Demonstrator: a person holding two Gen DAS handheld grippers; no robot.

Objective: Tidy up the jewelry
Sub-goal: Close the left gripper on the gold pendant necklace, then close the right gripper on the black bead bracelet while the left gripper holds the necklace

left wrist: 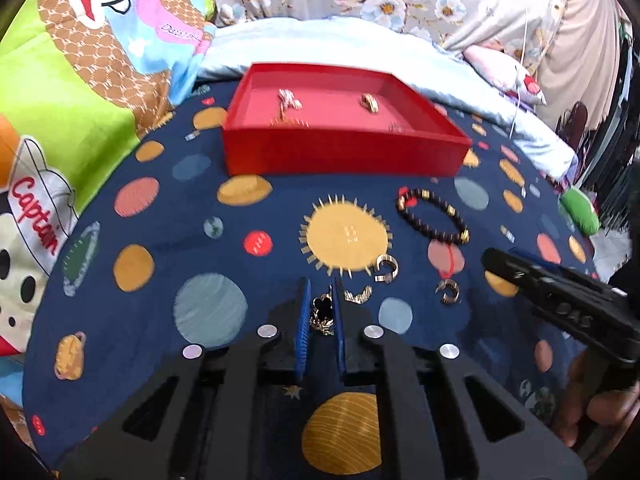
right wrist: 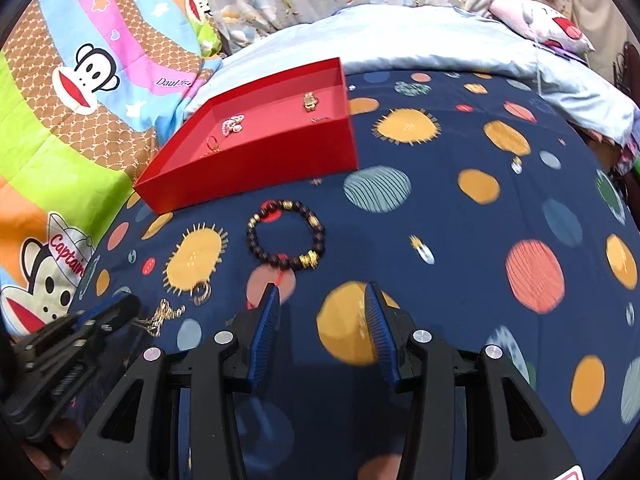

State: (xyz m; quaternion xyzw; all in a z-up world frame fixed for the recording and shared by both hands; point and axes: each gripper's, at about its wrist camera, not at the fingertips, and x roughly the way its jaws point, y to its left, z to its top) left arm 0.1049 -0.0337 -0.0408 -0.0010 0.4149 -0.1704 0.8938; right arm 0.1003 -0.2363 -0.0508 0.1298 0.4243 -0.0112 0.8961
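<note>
Three small gold pieces are held in the red tray (left wrist: 344, 148) on the bed. A black clover necklace (left wrist: 322, 312) is pinched by the left hand-held gripper (left wrist: 322, 292) near the bead bracelet (right wrist: 286, 238); the right hand-held gripper (right wrist: 320, 300) is kept half open, empty, over bare planet-print blanket (right wrist: 460, 216).

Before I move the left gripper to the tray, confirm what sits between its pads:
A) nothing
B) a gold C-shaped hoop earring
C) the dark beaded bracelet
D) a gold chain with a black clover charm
D: in the left wrist view the left gripper has its blue pads closed on the black clover charm and gold chain; the beaded bracelet lies apart on the cloth.
</note>
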